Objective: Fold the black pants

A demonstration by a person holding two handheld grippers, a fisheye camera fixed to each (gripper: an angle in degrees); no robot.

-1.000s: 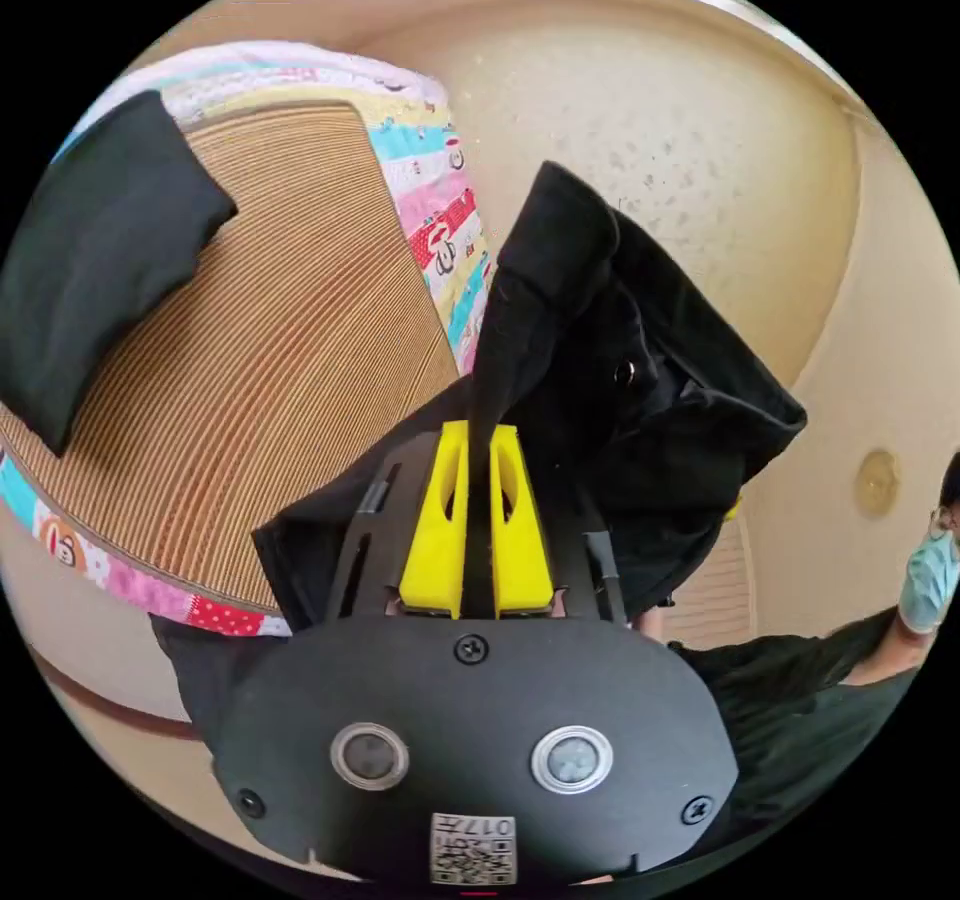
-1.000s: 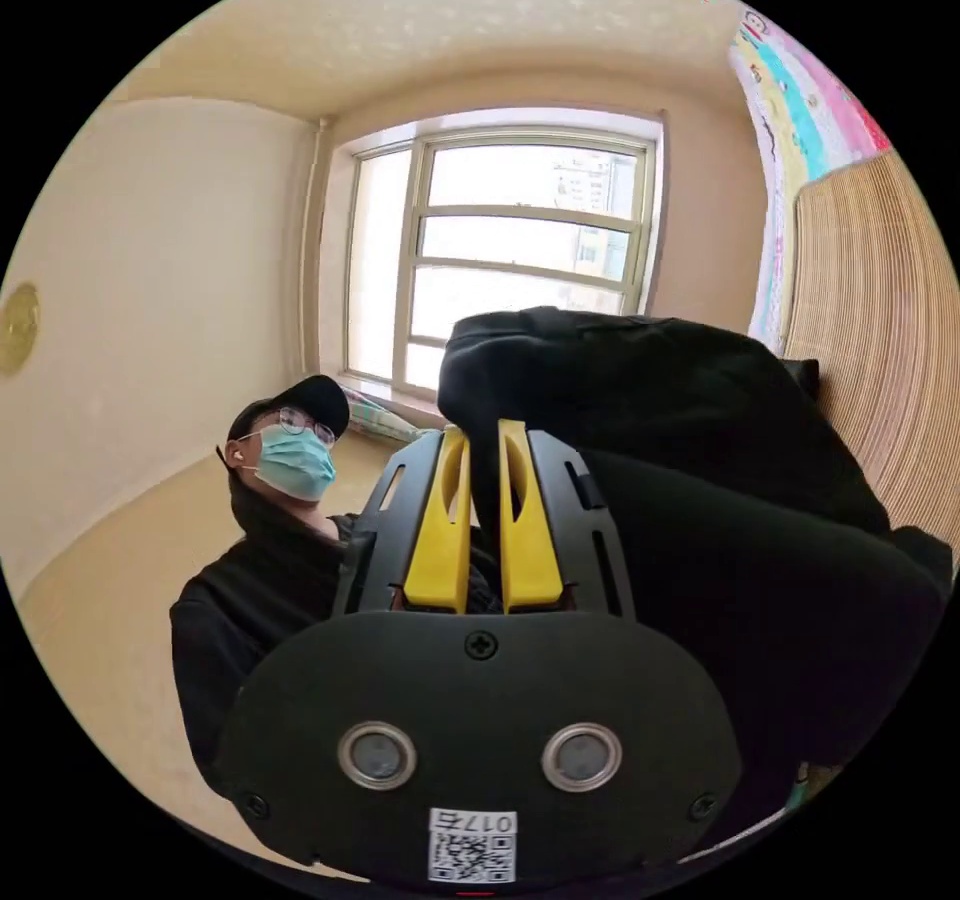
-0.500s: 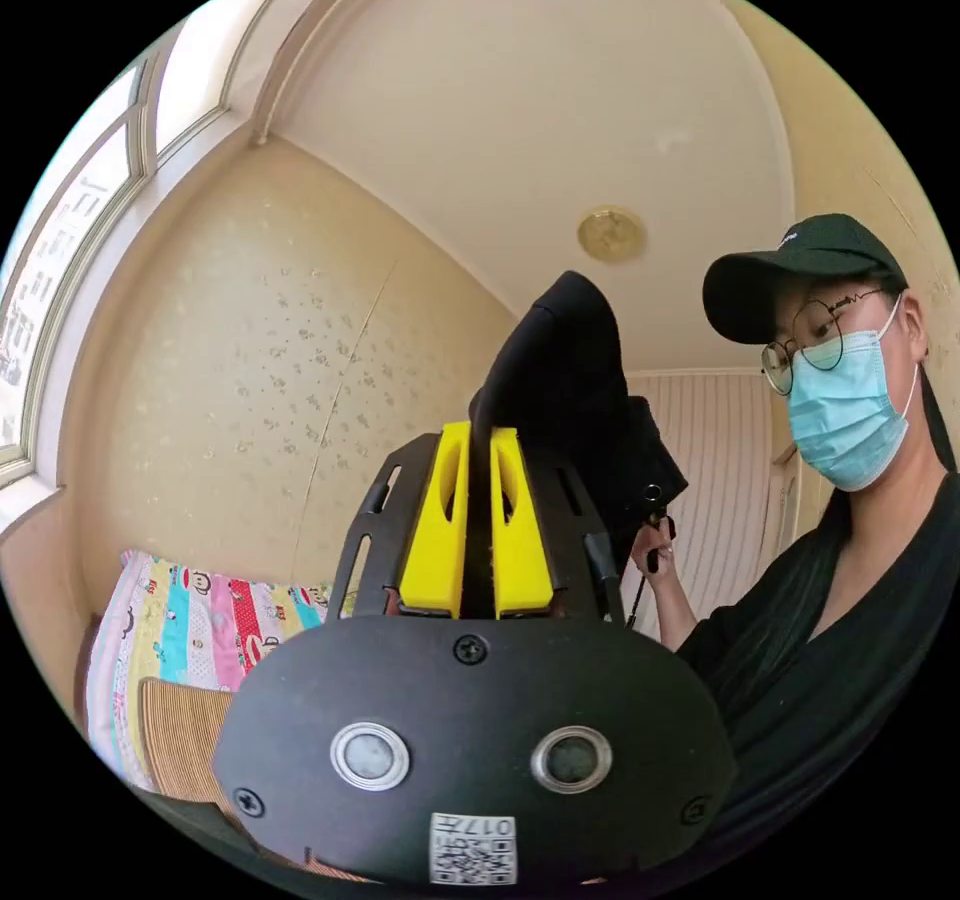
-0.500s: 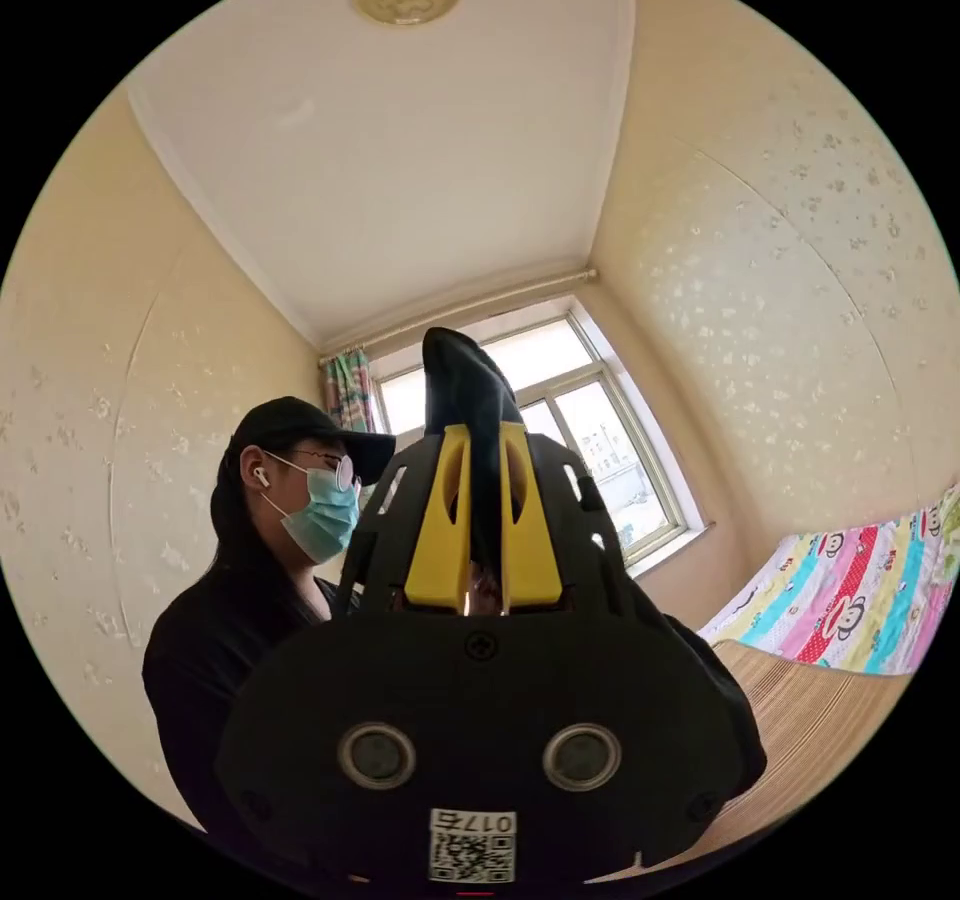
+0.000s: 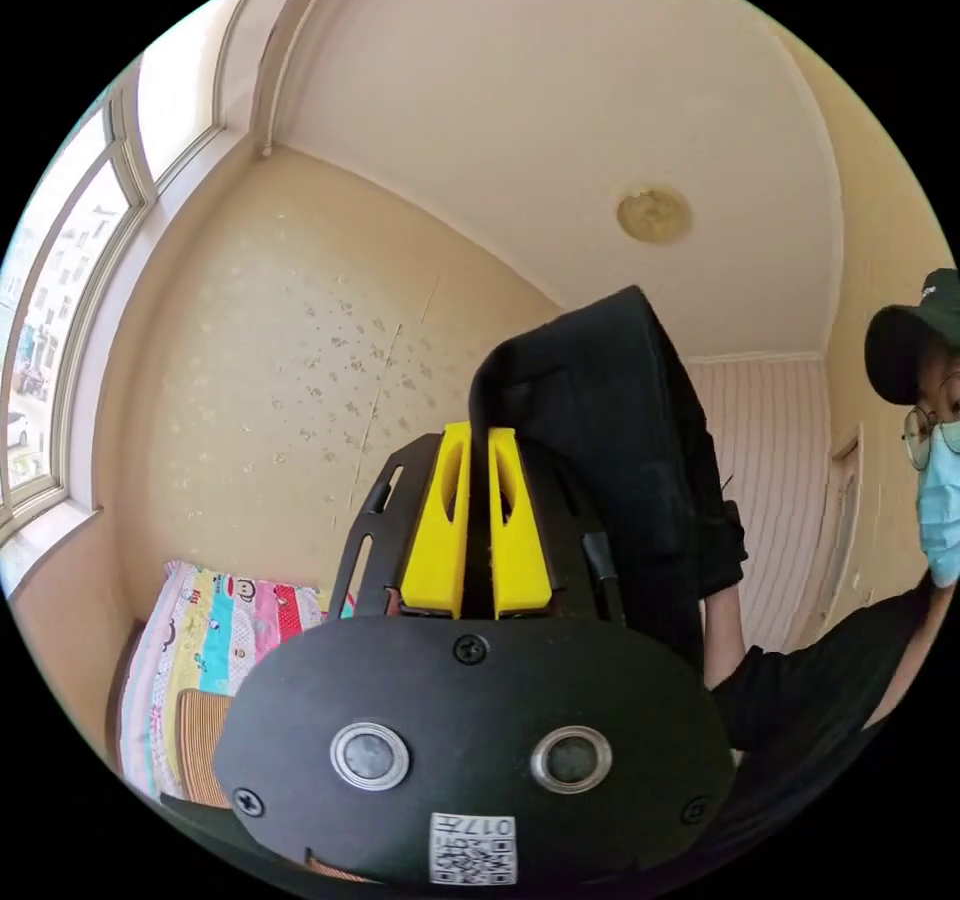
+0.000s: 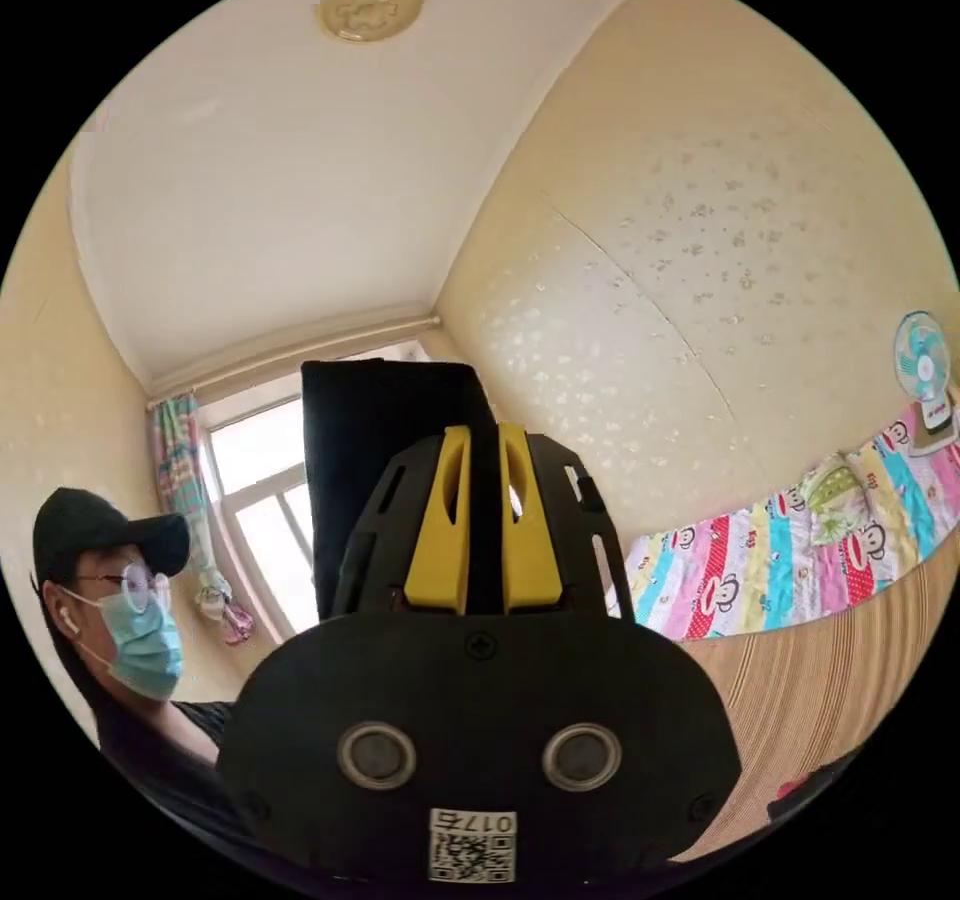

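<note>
Black cloth pants [image 5: 610, 420] held aloft, one pinch point per gripper.
Left gripper [image 5: 478, 440] yellow jaws clamp a fold; right gripper [image 6: 485, 440] jaws clamp another edge [image 6: 385, 440]; striped woven mat [image 6: 800, 670] lies below.

A: How does the left tool [image 5: 475, 435] stand?
B: Tilted up toward the ceiling, yellow jaws pinched on black pants [image 5: 610, 410].
A: The right tool [image 6: 485, 435]?
B: Likewise raised, its jaws clamped on the black cloth.
</note>
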